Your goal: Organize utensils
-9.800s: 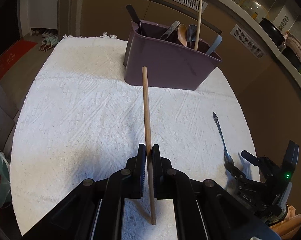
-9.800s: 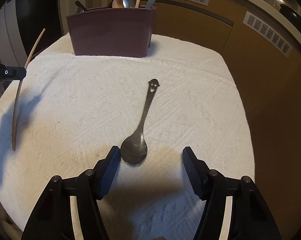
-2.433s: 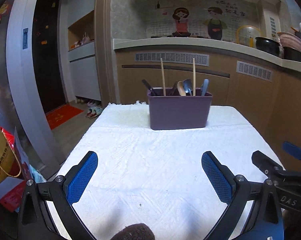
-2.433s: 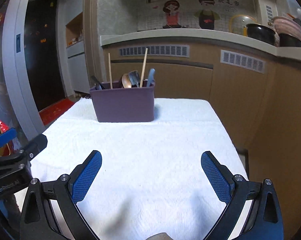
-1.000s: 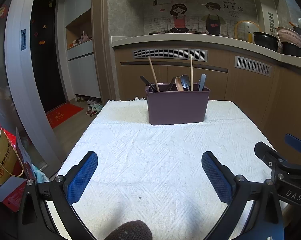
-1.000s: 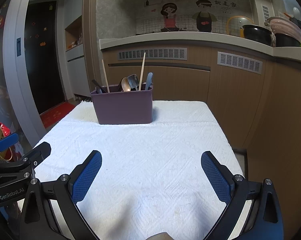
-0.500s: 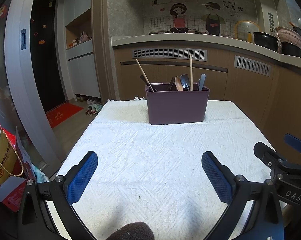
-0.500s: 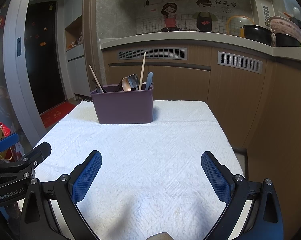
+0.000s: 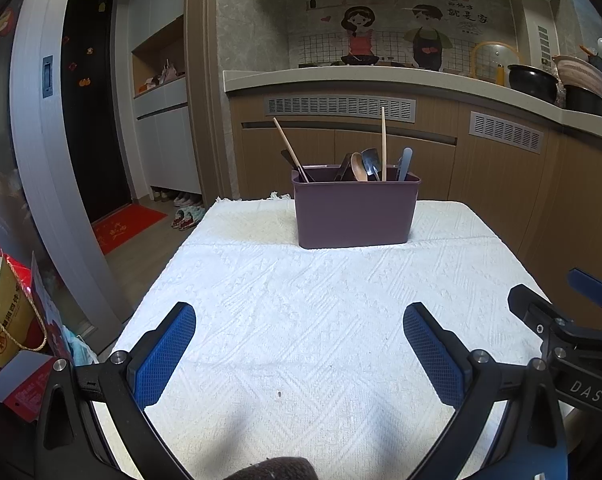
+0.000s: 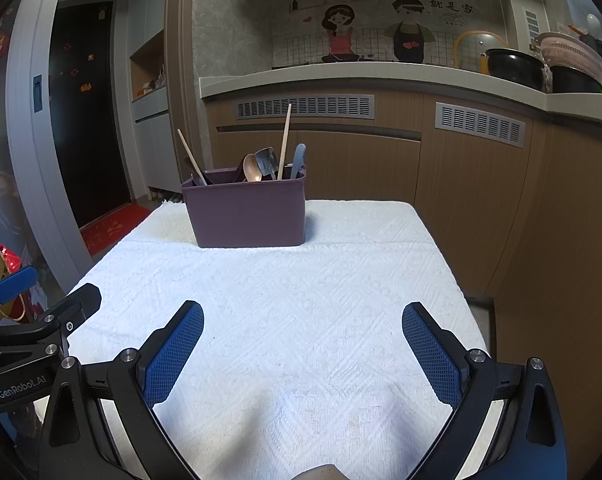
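Observation:
A purple utensil holder (image 9: pixel 355 210) stands at the far end of the white-clothed table (image 9: pixel 301 320); it also shows in the right wrist view (image 10: pixel 247 212). It holds two wooden chopsticks, one leaning left (image 9: pixel 289 146) and one upright (image 9: pixel 383 142), a wooden spoon (image 9: pixel 358 166), metal spoons and a grey handle. My left gripper (image 9: pixel 299 344) is open and empty over the near part of the table. My right gripper (image 10: pixel 303 344) is open and empty too, beside it on the right.
A kitchen counter with brown cabinets (image 9: pixel 501 148) runs behind and to the right of the table. A doorway with a red mat (image 9: pixel 125 226) and shoes is on the left. A red and yellow bag (image 9: pixel 9 320) stands at the near left.
The left chopstick in the holder has tipped over to lean left. Both grippers stay open and almost still. Much earlier the left held a chopstick and a spoon lay on the cloth.

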The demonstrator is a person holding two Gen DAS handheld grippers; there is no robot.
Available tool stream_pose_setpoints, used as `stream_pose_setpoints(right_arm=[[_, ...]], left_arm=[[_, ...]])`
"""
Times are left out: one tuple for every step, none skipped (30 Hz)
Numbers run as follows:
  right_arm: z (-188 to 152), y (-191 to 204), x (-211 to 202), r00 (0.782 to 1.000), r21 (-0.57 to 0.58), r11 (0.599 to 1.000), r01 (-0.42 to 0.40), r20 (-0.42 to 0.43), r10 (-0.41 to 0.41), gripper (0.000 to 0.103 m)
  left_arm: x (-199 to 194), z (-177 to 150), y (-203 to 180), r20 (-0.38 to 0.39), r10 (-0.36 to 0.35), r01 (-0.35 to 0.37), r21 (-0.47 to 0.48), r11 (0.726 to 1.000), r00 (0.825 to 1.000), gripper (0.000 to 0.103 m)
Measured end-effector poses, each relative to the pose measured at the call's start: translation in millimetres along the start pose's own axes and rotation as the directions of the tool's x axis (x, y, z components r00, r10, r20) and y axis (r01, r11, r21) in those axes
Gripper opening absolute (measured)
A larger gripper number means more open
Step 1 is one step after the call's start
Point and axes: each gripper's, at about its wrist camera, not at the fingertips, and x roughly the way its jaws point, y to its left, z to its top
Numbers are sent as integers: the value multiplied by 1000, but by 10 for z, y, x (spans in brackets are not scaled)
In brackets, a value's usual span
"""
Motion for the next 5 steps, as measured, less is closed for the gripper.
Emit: stream_pose_setpoints(right_arm=[[1,-1,3,1000,0,1000,0,-1,0,99],[-1,-3,3,1000,1,1000,0,-1,0,99],[-2,-4,6,1000,2,1000,-1,-2,1,99],[-5,-6,13,1000,4,1000,-3,-6,3,100],[-17,-14,31,1000,6,1000,-4,-12,4,100]], left_arm=[[-2,-6,0,-2,2,-2,-1,1000,1000,103],[0,-3,-4,-2,3,-3,-1,1000,1000,103],[6,0,-3,-3,7,-7,-1,1000,1000,103],[19,-9,-9,-9,11,-11,1,1000,1000,103],[54,-16,-15,-22,9,-9,0,1000,1000,103]])
